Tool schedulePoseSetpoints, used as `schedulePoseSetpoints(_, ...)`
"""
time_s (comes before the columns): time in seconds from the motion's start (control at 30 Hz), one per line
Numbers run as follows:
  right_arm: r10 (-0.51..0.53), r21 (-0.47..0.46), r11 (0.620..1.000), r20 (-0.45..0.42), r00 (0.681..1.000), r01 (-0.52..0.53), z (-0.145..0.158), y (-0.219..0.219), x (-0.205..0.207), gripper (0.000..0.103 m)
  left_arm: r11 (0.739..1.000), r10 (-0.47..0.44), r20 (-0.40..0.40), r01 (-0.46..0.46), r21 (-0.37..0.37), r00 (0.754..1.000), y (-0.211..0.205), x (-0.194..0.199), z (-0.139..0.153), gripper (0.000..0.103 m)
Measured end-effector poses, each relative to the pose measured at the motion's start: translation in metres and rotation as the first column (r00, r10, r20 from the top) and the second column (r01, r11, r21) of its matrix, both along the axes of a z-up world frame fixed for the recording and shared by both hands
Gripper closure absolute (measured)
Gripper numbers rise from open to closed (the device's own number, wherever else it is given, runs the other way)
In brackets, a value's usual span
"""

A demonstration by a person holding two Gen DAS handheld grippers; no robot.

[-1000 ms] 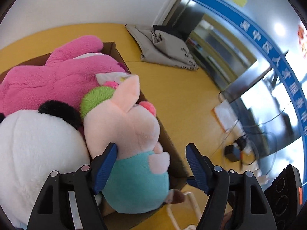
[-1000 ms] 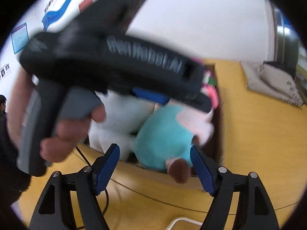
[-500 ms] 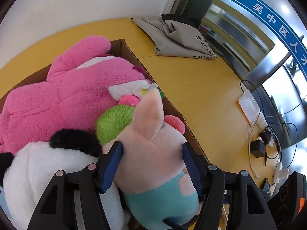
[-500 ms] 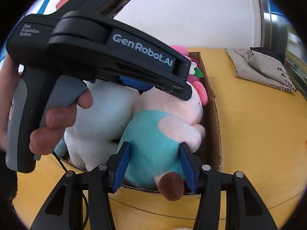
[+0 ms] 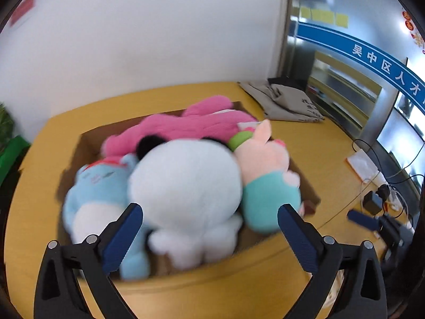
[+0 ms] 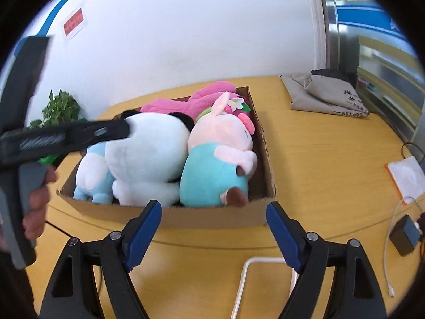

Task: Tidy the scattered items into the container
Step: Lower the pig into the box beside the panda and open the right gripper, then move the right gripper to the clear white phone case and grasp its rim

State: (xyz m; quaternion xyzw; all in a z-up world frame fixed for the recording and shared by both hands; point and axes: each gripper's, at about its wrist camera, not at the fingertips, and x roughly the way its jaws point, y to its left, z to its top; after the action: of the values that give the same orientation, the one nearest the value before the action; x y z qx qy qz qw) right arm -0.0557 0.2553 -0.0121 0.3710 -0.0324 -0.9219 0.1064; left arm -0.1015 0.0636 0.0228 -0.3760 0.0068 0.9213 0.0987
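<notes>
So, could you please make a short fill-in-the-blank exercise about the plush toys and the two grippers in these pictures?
1. All the plush toys lie inside a cardboard ____.
2. The pig plush wears a ____ coloured shirt.
3. The panda plush lies between the pig plush and the light ____ plush.
4. The left gripper and the right gripper are both ____ and hold nothing.

Missing words: box; teal; blue; open
</notes>
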Motion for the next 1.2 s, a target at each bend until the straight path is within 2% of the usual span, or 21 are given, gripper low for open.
schedulePoseSetpoints(0.1, -0.010, 0.051, 0.999, -0.017, 1.000, 0.011, 0.005, -0.013, 0.009, 0.022, 0.997, 0.076, -0.006, -0.076, 0.007, 0.997, -0.034, 0.041, 0.000, 0.000)
schedulePoseSetpoints(0.17, -0.023, 0.075, 0.997, -0.036, 0.999, 0.026, 0.007, -0.020, 0.013, 0.022, 0.992, 0.114, -0.002, -0.114, 0.046, 0.993, -0.050, 0.061, 0.001, 0.000)
schedulePoseSetpoints(0.47, -0.024, 0.158, 0.987, -0.102, 0.994, 0.040, 0.033, -0.049, 0.057, 0.022, 0.992, 0.089, -0.053, -0.083, 0.094, 0.995, -0.057, 0.107, 0.016, 0.000)
schedulePoseSetpoints(0.8, -0.034, 0.169, 0.984, -0.092, 0.995, 0.049, 0.035, -0.047, 0.071, 0.022, 0.992, 0.059, -0.018, -0.057, 0.110, 0.998, -0.046, 0.112, 0.008, 0.000)
schedulePoseSetpoints(0.93, -0.053, 0.149, 0.987, -0.074, 0.996, 0.063, 0.027, -0.031, 0.073, 0.022, 0.988, 0.000, 0.030, -0.004, 0.151, 1.000, -0.030, 0.100, -0.003, 0.000)
schedulePoseSetpoints(1.07, -0.110, 0.124, 0.986, -0.007, 0.994, 0.110, 0.001, 0.011, 0.072, 0.022, 0.981, -0.089, 0.112, 0.068, 0.180, 0.990, -0.001, 0.082, -0.026, 0.000)
schedulePoseSetpoints(1.2, -0.187, 0.119, 0.977, 0.106, 0.977, 0.175, -0.043, 0.059, 0.072, 0.023, 0.965, -0.201, 0.201, 0.159, 0.207, 0.959, 0.041, 0.062, -0.060, 0.000)
